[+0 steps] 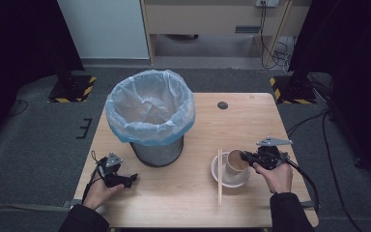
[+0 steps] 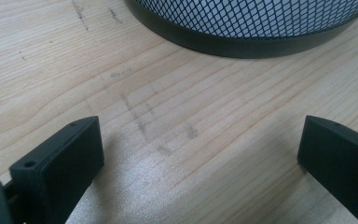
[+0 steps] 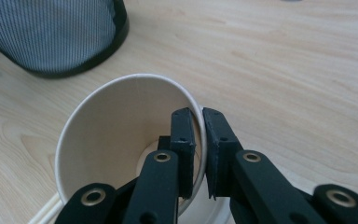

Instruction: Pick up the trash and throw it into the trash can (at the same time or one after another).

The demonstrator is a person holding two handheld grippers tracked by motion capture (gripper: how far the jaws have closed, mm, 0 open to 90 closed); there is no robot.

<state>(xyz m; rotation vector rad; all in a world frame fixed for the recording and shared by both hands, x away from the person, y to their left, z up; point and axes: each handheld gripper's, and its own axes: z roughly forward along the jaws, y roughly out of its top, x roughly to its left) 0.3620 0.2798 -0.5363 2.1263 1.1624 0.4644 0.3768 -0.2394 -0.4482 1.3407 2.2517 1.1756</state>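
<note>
Your right gripper's point(image 3: 196, 122) fingers point(image 3: 182, 140) are clamped on the near wall of the tan paper cup point(image 3: 121, 140), one inside and one outside, a pinch that suits lifting it by the rim. The cup sits in the white round bowl point(image 1: 218, 170) at near right, a pair of pale wooden chopsticks point(image 1: 219, 176) touching the bowl's left rim. Your left gripper point(image 2: 200, 154) rests spread apart and empty at near left, just short of the black mesh bin with its blue liner point(image 1: 149, 113), probably to leave the approach free.

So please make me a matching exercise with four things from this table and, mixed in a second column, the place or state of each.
1. paper cup
2. chopsticks
3. left gripper
4. waste bin

a. lined with a blue bag
b. open, above bare wood
c. wall pinched by the right gripper
d. lying beside the white bowl

Pairs: 1-c, 2-d, 3-b, 4-a
</note>
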